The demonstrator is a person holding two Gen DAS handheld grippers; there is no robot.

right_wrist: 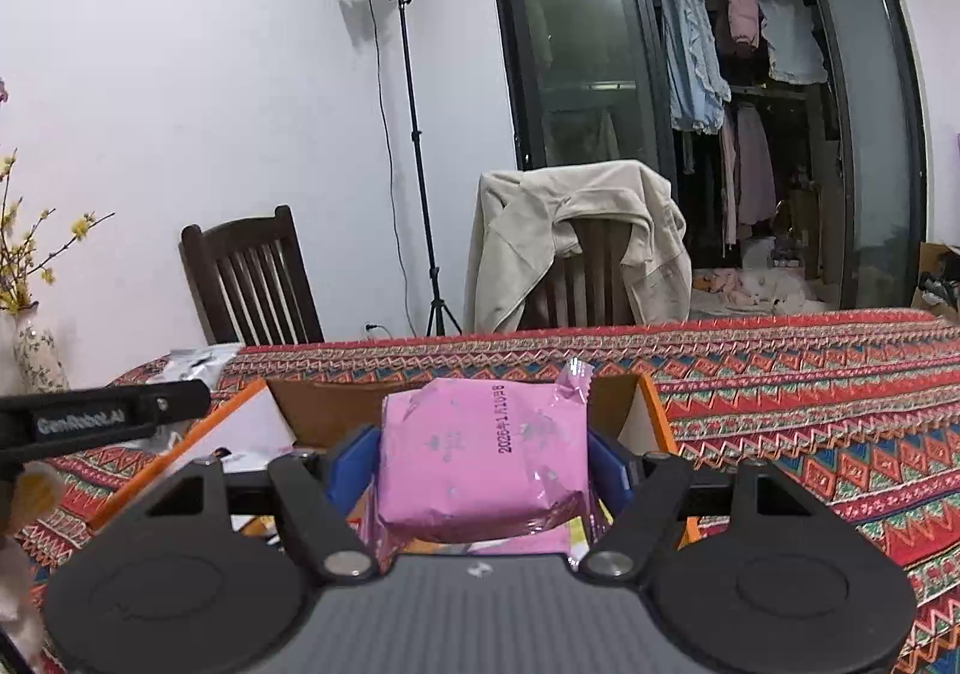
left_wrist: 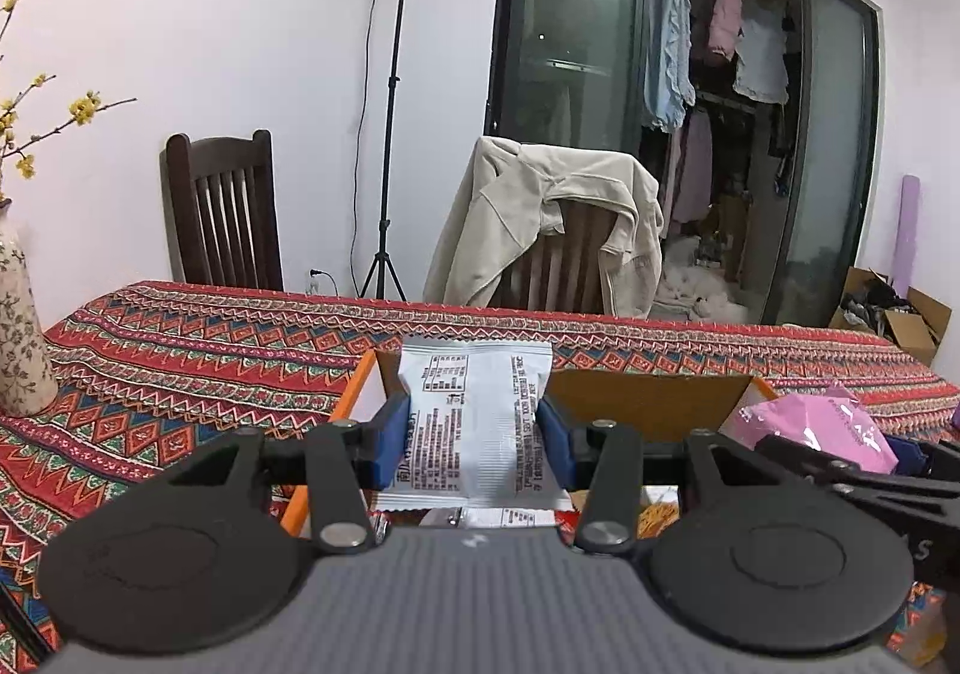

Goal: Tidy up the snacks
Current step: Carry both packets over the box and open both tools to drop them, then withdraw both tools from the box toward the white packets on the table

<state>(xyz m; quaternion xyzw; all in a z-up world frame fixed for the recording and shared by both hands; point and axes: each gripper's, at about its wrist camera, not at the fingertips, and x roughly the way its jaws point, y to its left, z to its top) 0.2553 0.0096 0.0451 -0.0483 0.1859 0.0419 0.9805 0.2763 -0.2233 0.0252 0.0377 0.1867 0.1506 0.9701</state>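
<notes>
Where left wrist sees: silver packet.

Each view is taken from behind its gripper, low and close over the box on the table, faced slightly downward toward the far wall, and the box, the jacket-draped chair and the lamp stand are shared by both.

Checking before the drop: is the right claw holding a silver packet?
No, the right claw is shut on a pink packet over the orange-edged box; the silver packet is in the left claw.
</notes>
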